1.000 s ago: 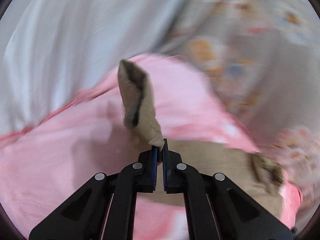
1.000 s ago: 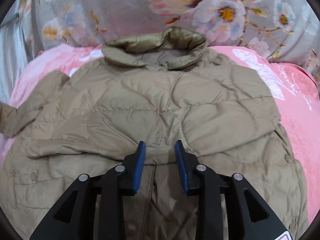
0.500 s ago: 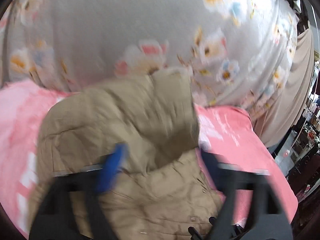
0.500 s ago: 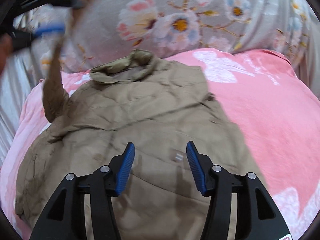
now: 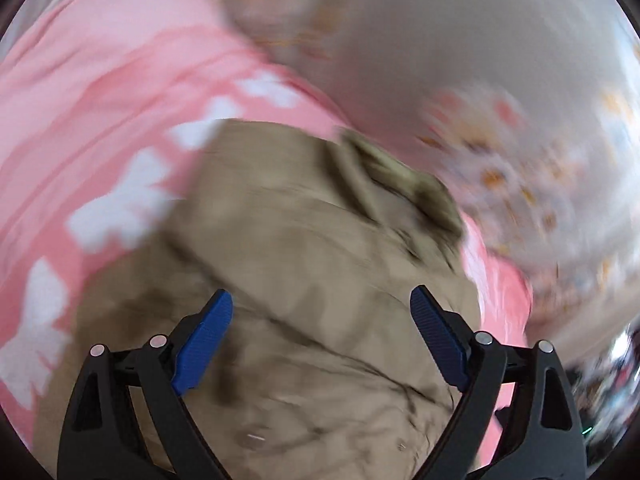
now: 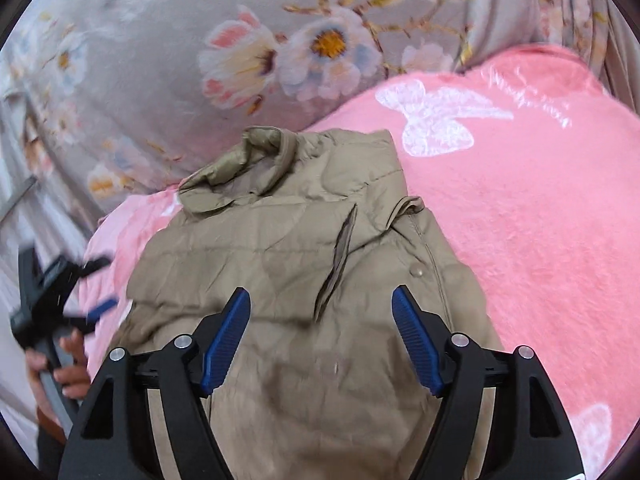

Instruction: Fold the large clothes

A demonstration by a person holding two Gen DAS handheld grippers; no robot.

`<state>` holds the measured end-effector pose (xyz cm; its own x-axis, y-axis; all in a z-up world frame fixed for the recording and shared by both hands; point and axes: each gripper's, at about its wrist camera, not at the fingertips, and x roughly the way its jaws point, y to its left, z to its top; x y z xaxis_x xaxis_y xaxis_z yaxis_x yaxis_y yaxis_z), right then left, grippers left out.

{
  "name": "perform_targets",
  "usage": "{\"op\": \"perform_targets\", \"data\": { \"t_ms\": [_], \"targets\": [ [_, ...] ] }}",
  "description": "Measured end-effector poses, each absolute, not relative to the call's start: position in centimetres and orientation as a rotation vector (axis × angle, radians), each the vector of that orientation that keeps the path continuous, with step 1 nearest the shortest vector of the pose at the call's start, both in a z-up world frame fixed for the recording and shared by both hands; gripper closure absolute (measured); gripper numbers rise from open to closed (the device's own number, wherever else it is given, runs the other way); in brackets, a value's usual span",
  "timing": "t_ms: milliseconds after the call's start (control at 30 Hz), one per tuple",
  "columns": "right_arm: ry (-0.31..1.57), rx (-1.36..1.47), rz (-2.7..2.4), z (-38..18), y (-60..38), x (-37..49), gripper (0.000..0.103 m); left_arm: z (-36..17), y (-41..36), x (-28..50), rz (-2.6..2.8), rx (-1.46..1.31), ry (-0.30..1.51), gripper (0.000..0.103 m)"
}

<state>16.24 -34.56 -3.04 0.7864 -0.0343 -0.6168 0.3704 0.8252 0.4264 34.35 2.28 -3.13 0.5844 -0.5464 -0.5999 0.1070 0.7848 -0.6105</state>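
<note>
Left wrist view, blurred: I am looking past the left gripper (image 5: 320,336), its fingers standing wide apart with nothing pinched, the khaki padded jacket (image 5: 320,260) lying below them on the pink blanket (image 5: 100,80). Right wrist view, sharp: I am seeing the right gripper (image 6: 320,336) with its jaws opening, the pads clear of the cloth, hanging over the jacket, which is lying with its collar (image 6: 248,160) towards the floral bedding (image 6: 180,40) and both sides turned inward. The left gripper and the person's hand (image 6: 70,364) are showing at the left edge. I am judging the jacket light, puffy, soft and slightly slippery, likely to spring open; I would be taking hold at the hem corners, pinching all layers.
</note>
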Motion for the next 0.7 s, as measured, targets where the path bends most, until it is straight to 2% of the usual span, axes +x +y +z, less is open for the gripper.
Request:
{"op": "perform_targets", "data": {
  "t_ms": [200,233,267,300,333,400,467,533,633,700],
  "targets": [
    [0.733,0.617,-0.256,-6.0,-34.8,20.6,0.032,-6.5,6.8,37.9,-0.361,-0.722,0.926,0.018],
    [0.733,0.573,-0.266,-5.9,-34.2,21.0,0.037,-6.8,6.8,38.3,-0.359,-0.725,0.934,0.018],
    [0.739,0.507,-0.274,-5.6,-33.3,21.6,0.046,-7.2,6.8,38.8,-0.361,-0.737,0.942,0.019],
    [0.755,0.459,-0.274,-5.4,-32.6,22.1,0.079,-7.3,6.4,39.2,-0.362,-0.745,0.948,0.021],
    [0.766,0.417,-0.288,-4.9,-32.2,22.5,0.097,-7.6,6.3,39.7,-0.355,-0.754,0.961,0.027],
    [0.707,0.385,-0.258,-2.8,-31.8,22.4,0.101,-7.7,6.2,40.6,-0.335,-0.759,0.972,0.038],
    [0.612,0.325,-0.252,0.6,-31.6,21.8,0.101,-7.5,5.9,41.2,-0.317,-0.741,0.967,0.059],
    [0.517,0.272,-0.25,3.6,-31.6,21.1,0.102,-7.1,5.5,41.5,-0.291,-0.698,0.967,0.073],
    [0.47,0.211,-0.279,5.2,-32.2,20.5,0.102,-7.2,4.6,41.5,-0.263,-0.623,0.974,0.08],
    [0.558,0.226,-0.308,2.4,-33.4,21.7,0.102,-7.4,3.9,41.0,-0.221,-0.555,0.96,0.082]
  ]
}}
